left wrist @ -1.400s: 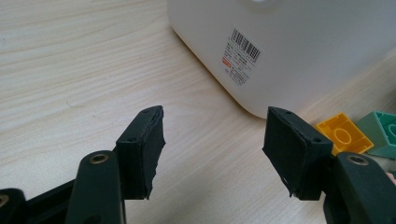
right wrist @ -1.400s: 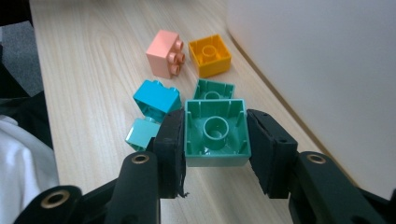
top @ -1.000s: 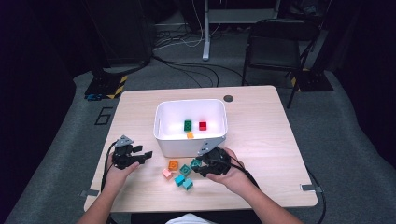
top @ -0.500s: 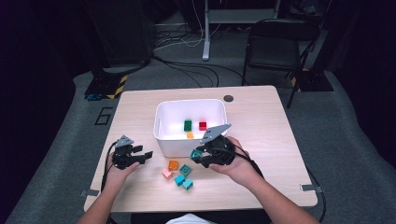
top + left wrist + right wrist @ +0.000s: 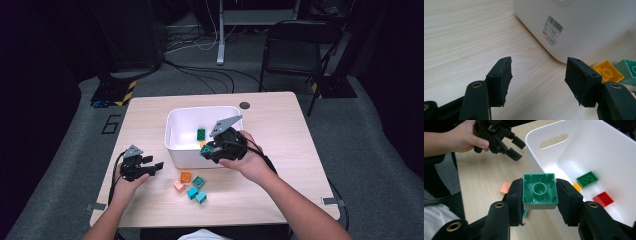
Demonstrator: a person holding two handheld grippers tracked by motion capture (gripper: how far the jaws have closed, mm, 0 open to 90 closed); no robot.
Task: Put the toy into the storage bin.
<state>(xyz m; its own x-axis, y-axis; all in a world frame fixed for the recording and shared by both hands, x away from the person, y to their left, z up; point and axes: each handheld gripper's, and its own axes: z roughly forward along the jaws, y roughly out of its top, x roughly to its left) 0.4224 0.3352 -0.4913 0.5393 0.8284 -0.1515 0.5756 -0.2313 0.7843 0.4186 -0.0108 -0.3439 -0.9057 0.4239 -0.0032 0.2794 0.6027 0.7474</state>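
Observation:
My right gripper [image 5: 539,195] is shut on a green brick [image 5: 539,191], its hollow underside facing the camera, held above the near rim of the white bin [image 5: 554,145]. From above, the right gripper [image 5: 210,148] hovers at the bin's [image 5: 172,130] front wall. Inside the bin lie a dark green brick [image 5: 587,179], a red brick [image 5: 603,198] and an orange one [image 5: 576,187]. My left gripper [image 5: 152,166] rests open on the table left of the bin; its jaws [image 5: 539,77] have nothing between them.
Loose bricks lie on the table in front of the bin: an orange one [image 5: 185,176], a pink one [image 5: 178,186] and teal ones [image 5: 196,192]. A yellow brick [image 5: 607,71] sits beside the bin's corner. A folding chair [image 5: 295,45] stands beyond the table.
My right gripper has lifted the green brick off the table and carried it up toward the bin's front rim. The left gripper has stayed where it was.

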